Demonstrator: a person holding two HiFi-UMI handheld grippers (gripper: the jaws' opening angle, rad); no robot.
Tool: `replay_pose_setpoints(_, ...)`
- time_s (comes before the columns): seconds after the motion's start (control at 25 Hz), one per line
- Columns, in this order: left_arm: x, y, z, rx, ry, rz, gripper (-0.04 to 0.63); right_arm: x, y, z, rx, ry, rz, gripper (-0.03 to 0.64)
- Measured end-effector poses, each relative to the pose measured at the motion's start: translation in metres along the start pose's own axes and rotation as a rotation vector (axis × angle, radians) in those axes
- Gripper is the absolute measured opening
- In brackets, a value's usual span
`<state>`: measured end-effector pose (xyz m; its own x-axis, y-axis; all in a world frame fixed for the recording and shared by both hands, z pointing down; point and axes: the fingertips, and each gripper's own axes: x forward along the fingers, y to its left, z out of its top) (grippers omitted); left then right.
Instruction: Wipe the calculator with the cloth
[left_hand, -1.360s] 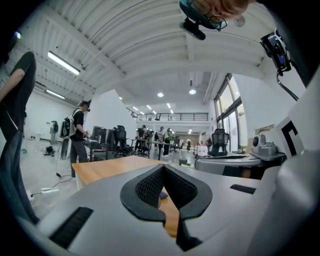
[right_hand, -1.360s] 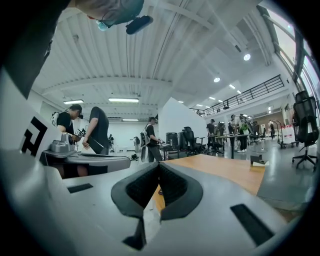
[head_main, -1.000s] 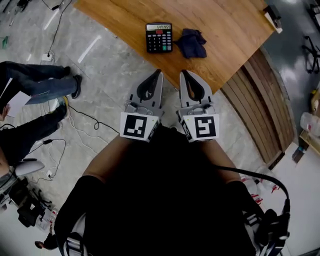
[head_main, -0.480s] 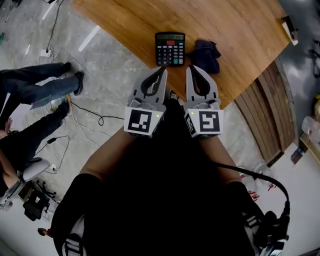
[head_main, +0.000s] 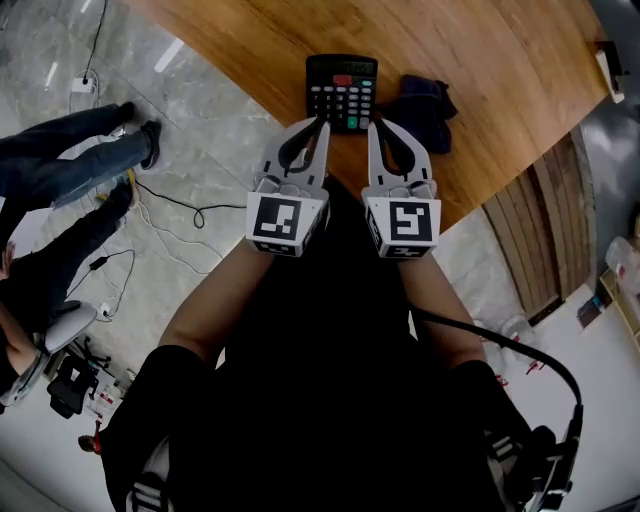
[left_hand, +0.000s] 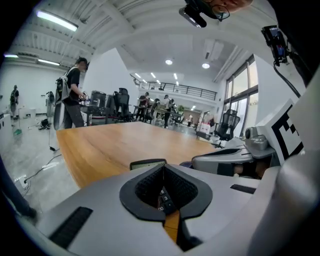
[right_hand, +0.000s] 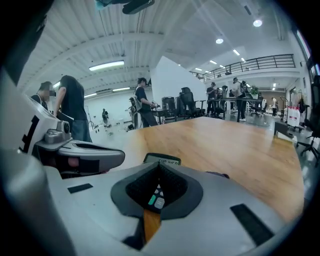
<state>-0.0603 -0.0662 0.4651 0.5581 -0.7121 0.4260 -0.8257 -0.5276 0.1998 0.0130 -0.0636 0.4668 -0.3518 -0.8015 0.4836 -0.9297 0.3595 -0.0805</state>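
Observation:
A black calculator (head_main: 341, 91) with a red and a green key lies near the front edge of the wooden table (head_main: 480, 50). A dark blue cloth (head_main: 427, 105) is crumpled just to its right. My left gripper (head_main: 322, 122) is shut and empty, its tip at the calculator's near left corner. My right gripper (head_main: 373, 125) is shut too, with nothing in it, its tip at the calculator's near right corner, just left of the cloth. In the left gripper view the calculator (left_hand: 148, 163) peeks over the shut jaws; the right gripper view shows the calculator (right_hand: 162, 160) the same way.
Cables (head_main: 170, 215) trail over the grey floor left of the table. A seated person's legs (head_main: 70, 160) are at the left. Slatted wood panels (head_main: 545, 230) stand right of the table. People and office chairs fill the room beyond the table.
Both grippers have moved forward and down together toward the table, from well short of its edge to the calculator's near corners. Both stayed shut.

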Motion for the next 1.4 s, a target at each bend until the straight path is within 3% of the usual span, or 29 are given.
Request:
replay_pose_setpoints(0.08,0.008,0.001,-0.010,-0.010,0.027,-0.009,0.008,0.010,-0.004,-0.015,-0.003,0.049,0.005,0.015)
replay_pose_setpoints(0.2,0.021,0.001,-0.023,-0.028,0.064,-0.035,0.074,0.027,-0.010,-0.031,-0.005,0.098,0.010,0.014)
replay_pose_setpoints(0.56,0.035,0.012,-0.043,-0.062,0.107,-0.036,0.157,0.062,-0.024,-0.058,-0.020,0.200,0.021,0.014)
replay_pose_setpoints(1.12,0.034,0.039,-0.046,-0.164,0.154,-0.027,0.195,0.065,-0.028,-0.068,0.073,0.247,0.034,0.015)
replay_pose_setpoints(1.24,0.034,0.045,-0.050,-0.235,0.173,-0.043,0.195,0.066,-0.028,-0.067,0.091,0.248,0.035,0.015)
replay_pose_setpoints(1.4,0.040,0.038,-0.061,-0.376,0.238,-0.128,0.195,0.065,-0.031,-0.069,0.112,0.245,0.034,0.015)
